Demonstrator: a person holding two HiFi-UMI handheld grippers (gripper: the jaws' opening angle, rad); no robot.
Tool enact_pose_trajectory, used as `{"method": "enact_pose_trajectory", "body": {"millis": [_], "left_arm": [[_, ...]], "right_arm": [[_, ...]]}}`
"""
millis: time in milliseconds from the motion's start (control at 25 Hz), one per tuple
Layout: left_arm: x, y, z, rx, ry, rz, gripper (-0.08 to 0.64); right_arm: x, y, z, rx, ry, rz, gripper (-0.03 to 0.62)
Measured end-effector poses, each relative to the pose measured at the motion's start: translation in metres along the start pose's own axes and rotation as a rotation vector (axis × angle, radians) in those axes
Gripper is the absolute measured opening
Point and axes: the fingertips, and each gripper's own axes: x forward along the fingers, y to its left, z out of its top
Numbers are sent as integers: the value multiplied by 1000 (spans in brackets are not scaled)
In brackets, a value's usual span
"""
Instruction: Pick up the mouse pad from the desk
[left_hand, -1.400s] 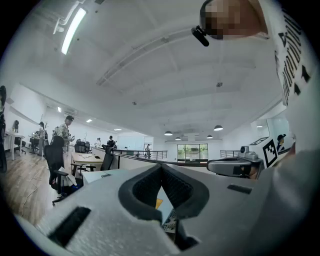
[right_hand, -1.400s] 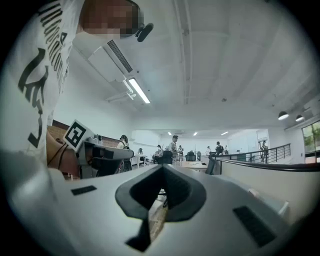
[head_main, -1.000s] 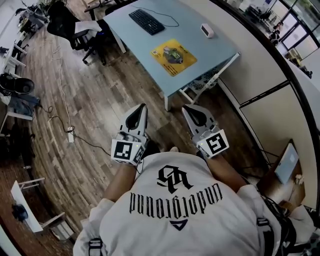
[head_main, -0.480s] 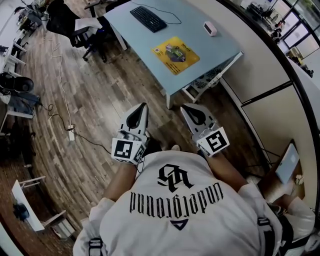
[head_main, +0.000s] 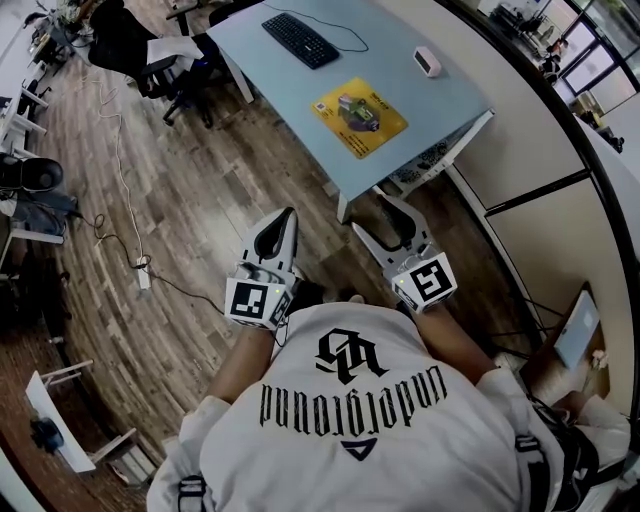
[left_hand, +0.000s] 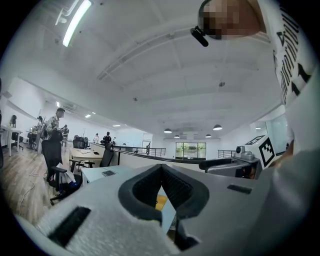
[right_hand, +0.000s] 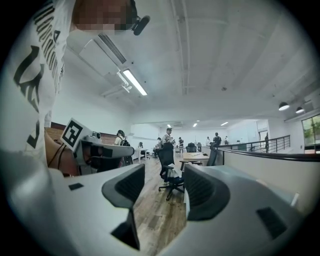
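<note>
The yellow mouse pad (head_main: 358, 117) lies near the front edge of the light blue desk (head_main: 270, 75), with a grey mouse (head_main: 366, 119) resting on it. Both grippers are held level over the wood floor, well short of the desk. My left gripper (head_main: 286, 216) is shut and empty, its pads meeting at the tips (left_hand: 161, 168); a yellow sliver of the mouse pad (left_hand: 161, 202) shows under them. My right gripper (head_main: 377, 216) is opening, with only floor between its pads (right_hand: 131, 184).
A black keyboard (head_main: 300, 40) and a small white device (head_main: 427, 61) sit farther back on the desk. A black office chair (head_main: 130, 45) stands to the desk's left. A cable and power strip (head_main: 143, 275) lie on the floor. A partition wall (head_main: 520, 120) runs along the right.
The right gripper's jaws have gone from shut to spread apart. Both grippers have shifted a little toward the desk. The left gripper stays shut.
</note>
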Motion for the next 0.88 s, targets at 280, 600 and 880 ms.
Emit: {"method": "enact_pose_trajectory", "body": {"millis": [280,600,880], "left_arm": [[10,70,1,-8,9,-19,8],[13,150,17,-11,8,-63,8],[12,190,11,-45,13,-68,8]], "right_arm": [[70,2,-7,24,34,-20,261],[159,24,6,31,45,-31,265],[195,41,0,27,78,-20,265]]}}
